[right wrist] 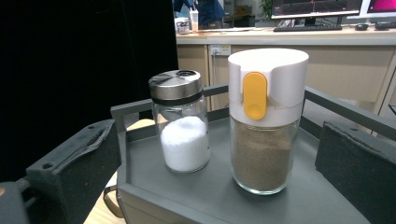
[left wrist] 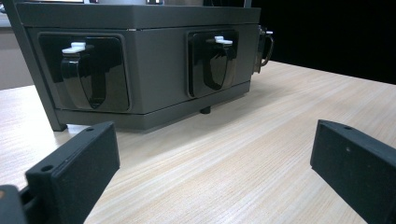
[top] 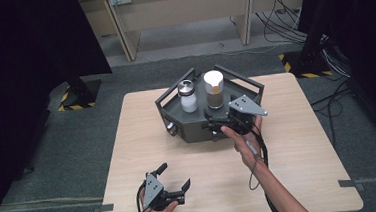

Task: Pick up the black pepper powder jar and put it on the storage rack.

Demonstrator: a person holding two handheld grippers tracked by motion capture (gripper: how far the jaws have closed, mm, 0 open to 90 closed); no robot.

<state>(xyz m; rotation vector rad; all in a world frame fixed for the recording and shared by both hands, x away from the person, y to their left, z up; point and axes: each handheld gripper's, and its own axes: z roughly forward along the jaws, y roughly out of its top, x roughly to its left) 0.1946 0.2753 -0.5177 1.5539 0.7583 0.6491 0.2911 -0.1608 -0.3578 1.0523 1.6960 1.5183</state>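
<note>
The right gripper (top: 216, 124) is being held at the near edge of the grey rack (top: 173, 103), jaws apart and lined up on the brown-filled jar with the white and yellow cap (right wrist: 264, 121), with the salt shaker (right wrist: 182, 122) standing just to its left. Nothing is being gripped yet, so the work is being judged as barely begun: both jars are sitting upright on the rack's top shelf. The left gripper (top: 173, 178) is being kept low at the near left of the table (top: 299, 153), jaws wide apart and empty.
</note>
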